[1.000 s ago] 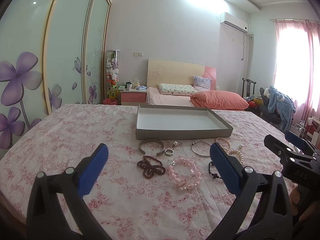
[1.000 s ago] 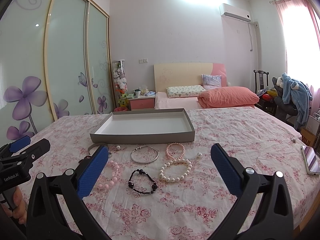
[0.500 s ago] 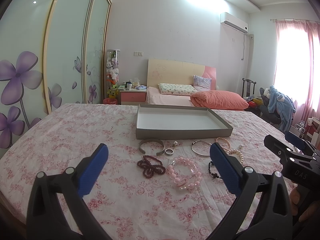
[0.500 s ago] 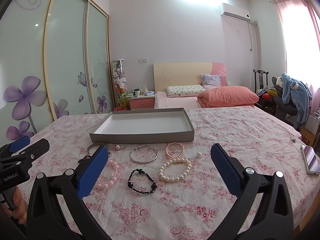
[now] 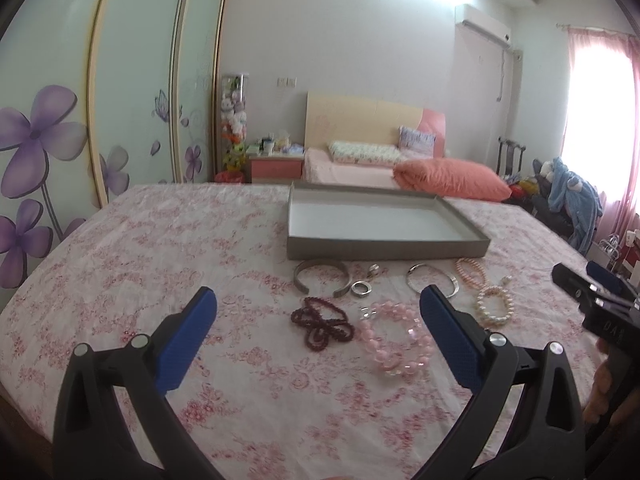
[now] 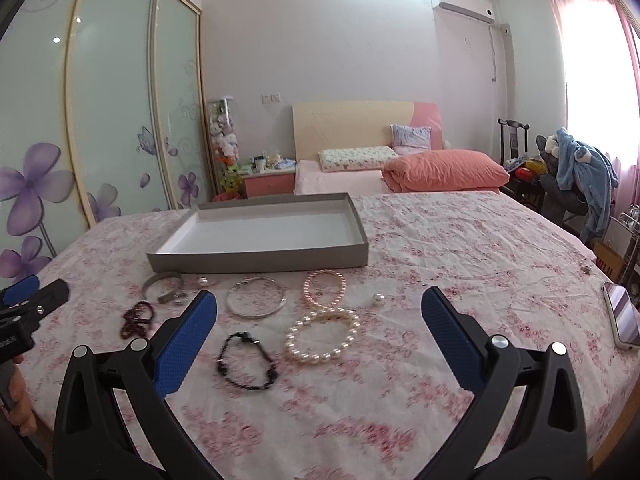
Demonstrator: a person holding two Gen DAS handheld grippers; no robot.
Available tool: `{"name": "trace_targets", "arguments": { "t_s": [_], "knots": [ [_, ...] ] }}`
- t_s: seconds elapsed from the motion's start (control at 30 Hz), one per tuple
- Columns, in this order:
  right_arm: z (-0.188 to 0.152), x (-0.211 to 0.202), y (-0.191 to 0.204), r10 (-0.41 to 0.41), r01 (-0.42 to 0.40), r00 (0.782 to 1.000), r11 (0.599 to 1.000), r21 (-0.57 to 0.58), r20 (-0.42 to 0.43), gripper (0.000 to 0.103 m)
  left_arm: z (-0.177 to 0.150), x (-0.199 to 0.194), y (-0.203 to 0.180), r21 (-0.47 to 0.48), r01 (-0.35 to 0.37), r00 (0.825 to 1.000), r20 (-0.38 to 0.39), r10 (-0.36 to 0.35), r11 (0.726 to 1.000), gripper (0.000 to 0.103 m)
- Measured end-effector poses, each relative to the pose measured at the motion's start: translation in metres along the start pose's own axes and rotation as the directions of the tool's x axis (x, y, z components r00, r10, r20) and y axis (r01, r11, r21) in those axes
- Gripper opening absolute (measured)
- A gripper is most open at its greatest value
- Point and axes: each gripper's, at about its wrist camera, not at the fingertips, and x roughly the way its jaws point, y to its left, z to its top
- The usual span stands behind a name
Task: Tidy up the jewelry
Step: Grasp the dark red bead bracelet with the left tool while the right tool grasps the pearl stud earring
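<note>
A grey shallow tray (image 5: 384,249) (image 6: 260,259) with a white inside lies on the floral cloth. In front of it lie a silver cuff (image 5: 320,276), a silver ring (image 5: 361,289), a dark red bead string (image 5: 322,322), a pink bead bracelet (image 5: 394,338), a silver bangle (image 6: 256,301), a pink pearl bracelet (image 6: 324,290), a white pearl bracelet (image 6: 322,335) and a black bead bracelet (image 6: 246,360). My left gripper (image 5: 316,336) is open and empty, just short of the red beads. My right gripper (image 6: 318,338) is open and empty over the white pearls.
A phone (image 6: 622,320) lies near the cloth's right edge. A loose pearl (image 6: 378,299) sits right of the bracelets. Behind the table stand a bed with an orange quilt (image 6: 444,170), a chair with a blue garment (image 6: 580,176), and sliding wardrobe doors on the left.
Both grippers have moved forward and slightly down toward the jewelry, so the pieces look larger. Both stay open. No jewelry has moved.
</note>
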Motion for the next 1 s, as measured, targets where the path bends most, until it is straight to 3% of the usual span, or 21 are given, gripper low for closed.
{"name": "trace_targets", "arguments": {
  "t_s": [0.13,0.2,0.43,0.7,1.0],
  "knots": [
    [0.013,0.03,-0.019,-0.006,0.007,0.996,1.0,0.018,-0.086,0.095,0.006,0.025,0.01,-0.015,0.012,0.996,-0.089,-0.013,1.0,0.099],
    [0.017,0.05,-0.029,-0.013,0.017,0.988,1.0,0.026,-0.152,0.08,0.008,0.035,0.012,-0.019,0.017,0.992,-0.122,-0.02,1.0,0.099],
    [0.007,0.109,-0.056,0.0,0.026,0.933,0.997,0.068,-0.36,0.051,0.005,0.062,0.016,0.011,0.002,0.981,-0.195,0.001,1.0,0.098],
    [-0.001,0.121,-0.047,-0.015,0.027,0.908,0.999,0.022,-0.419,0.027,0.004,0.081,0.016,0.026,0.0,0.972,-0.236,0.006,1.0,0.092],
    [0.003,0.126,-0.051,-0.024,0.043,0.908,0.998,0.036,-0.418,0.014,0.004,0.087,0.017,0.027,0.005,0.968,-0.25,0.002,1.0,0.091]
  ]
}}
